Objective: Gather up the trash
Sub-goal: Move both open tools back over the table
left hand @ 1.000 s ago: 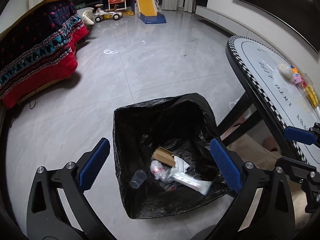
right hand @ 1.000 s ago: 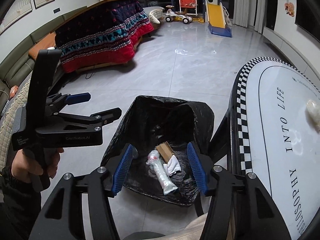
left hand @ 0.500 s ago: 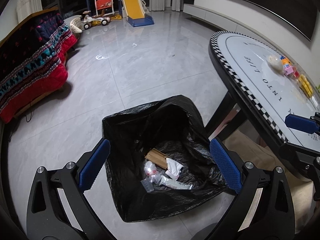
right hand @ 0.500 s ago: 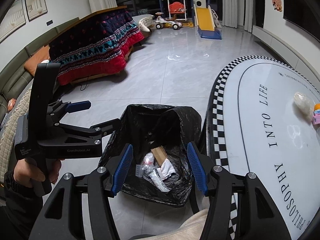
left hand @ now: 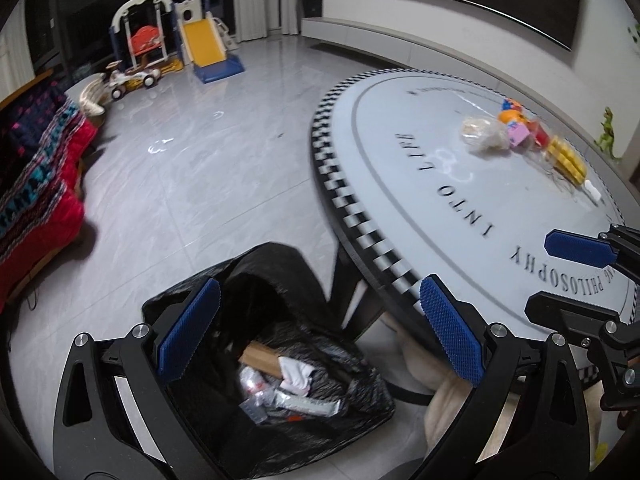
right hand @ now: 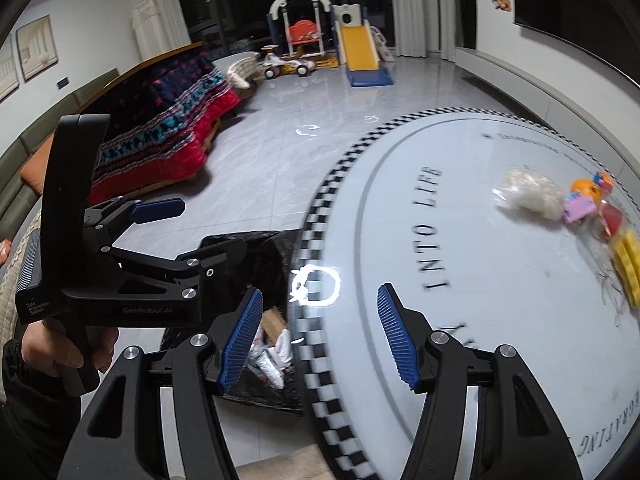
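Note:
A black trash bag (left hand: 280, 264) stands open on the floor beside the round table (left hand: 400, 200); cardboard, white tissue and plastic wrappers (left hand: 292, 376) lie inside. My left gripper (left hand: 319, 300) hovers open and empty over the bag's mouth and the table's checkered rim. My right gripper (right hand: 320, 296) is over that rim, its jaws opening with nothing between them. A crumpled clear plastic bag (right hand: 528, 194) lies on the far side of the tabletop. In the right wrist view a hand holds the left gripper (right hand: 208, 226) above the bag (right hand: 256, 248).
Coloured toy blocks (left hand: 560, 156) sit next to the crumpled bag. A beige seat (left hand: 440, 400) is under the table. A red patterned quilt (right hand: 168, 128) covers furniture at left. A yellow slide (right hand: 360, 52), swing and toy car stand far across the tiled floor.
Both grippers have swung right and risen, from above the bag toward the table. The tabletop and its items now fill more of both views. Both jaws stay empty.

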